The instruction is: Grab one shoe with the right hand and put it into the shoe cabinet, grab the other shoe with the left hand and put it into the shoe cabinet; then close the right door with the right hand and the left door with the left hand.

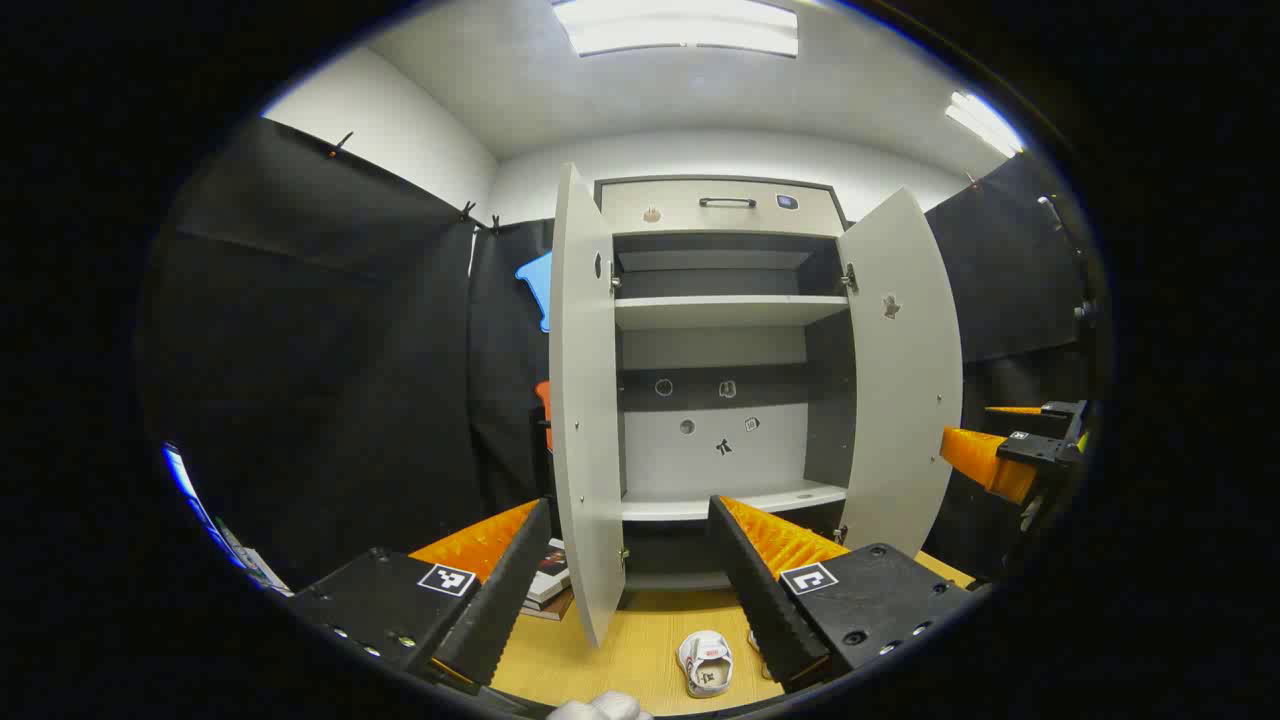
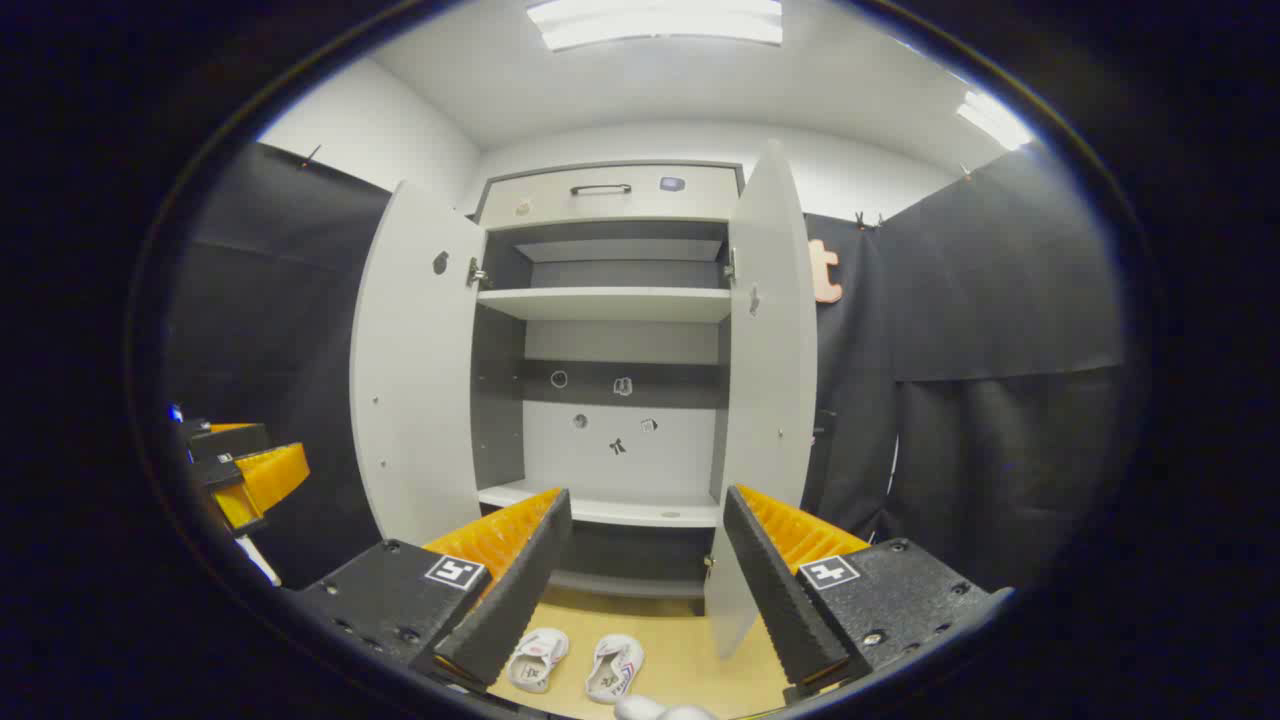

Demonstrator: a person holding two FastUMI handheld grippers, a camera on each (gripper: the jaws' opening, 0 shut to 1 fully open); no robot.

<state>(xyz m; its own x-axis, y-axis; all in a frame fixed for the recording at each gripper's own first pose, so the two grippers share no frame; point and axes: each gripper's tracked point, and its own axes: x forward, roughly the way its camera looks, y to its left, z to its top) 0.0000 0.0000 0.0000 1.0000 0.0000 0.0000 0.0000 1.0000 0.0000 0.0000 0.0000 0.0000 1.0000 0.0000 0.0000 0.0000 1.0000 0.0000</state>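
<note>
Two small white shoes (image 2: 537, 658) (image 2: 613, 666) lie side by side on the wooden floor (image 2: 680, 650) in front of the open grey shoe cabinet (image 2: 610, 300). In the left gripper view one shoe (image 1: 706, 662) shows fully, and the other (image 1: 755, 640) peeks out from behind a finger. Both cabinet doors stand wide open: the left door (image 1: 585, 420) and the right door (image 1: 900, 380). My left gripper (image 1: 630, 505) is open and holds nothing, above and short of the shoes. My right gripper (image 2: 648, 495) is open too, facing the lower shelf (image 2: 600, 508).
A stack of books (image 1: 548, 585) lies on the floor left of the left door. Black cloth walls close in on both sides. The right gripper (image 1: 1000, 455) appears far right in the left gripper view, and the left gripper (image 2: 250, 475) far left in the right gripper view.
</note>
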